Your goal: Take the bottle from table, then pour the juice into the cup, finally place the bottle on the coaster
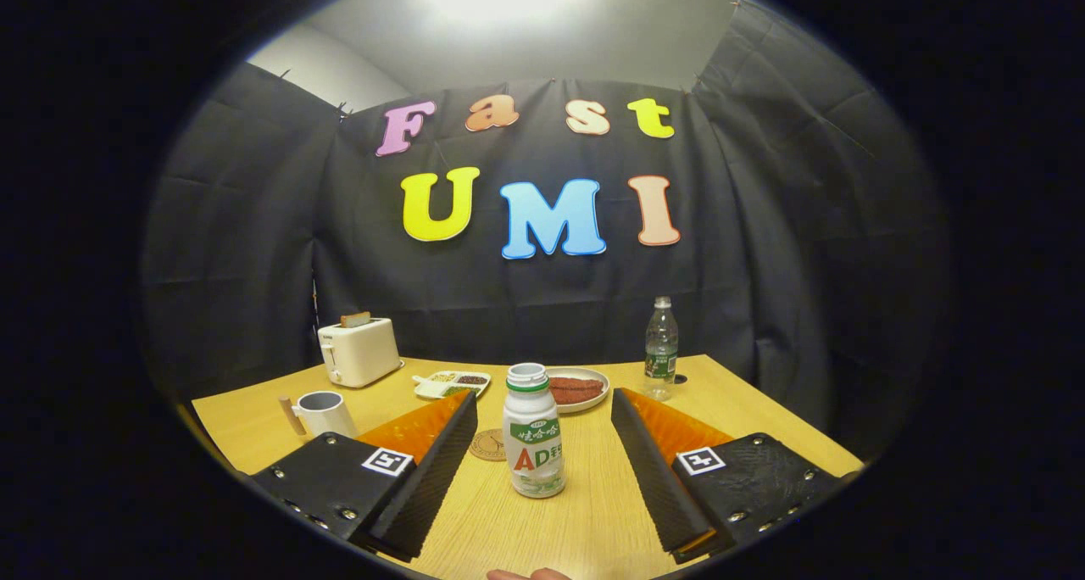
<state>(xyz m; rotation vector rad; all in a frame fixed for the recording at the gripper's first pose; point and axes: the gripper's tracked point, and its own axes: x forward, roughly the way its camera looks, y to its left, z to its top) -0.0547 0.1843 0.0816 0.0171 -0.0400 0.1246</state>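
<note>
The bottle (533, 430) stood upright on the table (585, 512), white w/ a green band under its cap-less white neck, label facing the camera. It sat between the two fingers of the gripper (542, 412), roughly level w/ their tips, a bit nearer the left finger than the right. Neither finger touched it; clear table showed on both sides. Jaws stood wide open, holding nothing.

Just left of the bottle & slightly behind it lay the coaster (488, 444), a round wooden disc flat on the table, partly hidden by the bottle and by the left finger's tip. Whether bottle & coaster touched couldn't be told.

The cup (322, 412) stood further left, beyond the left finger, a white mug w/ a wooden handle pointing left, opening up. Well apart from the bottle.

Behind the bottle sat a plate (578, 388) w/ something reddish-brown on it, and left of that a small tray (452, 383) w/ divided compartments of food. A toaster (358, 351) stood at the table's far left corner, a slice sticking out of its top. A clear water bottle (660, 349) w/ a green label stood upright near the far right edge, beyond the right finger.

A bit of a person's hand (527, 574) showed at the near edge of the table, below the bottle.
</note>
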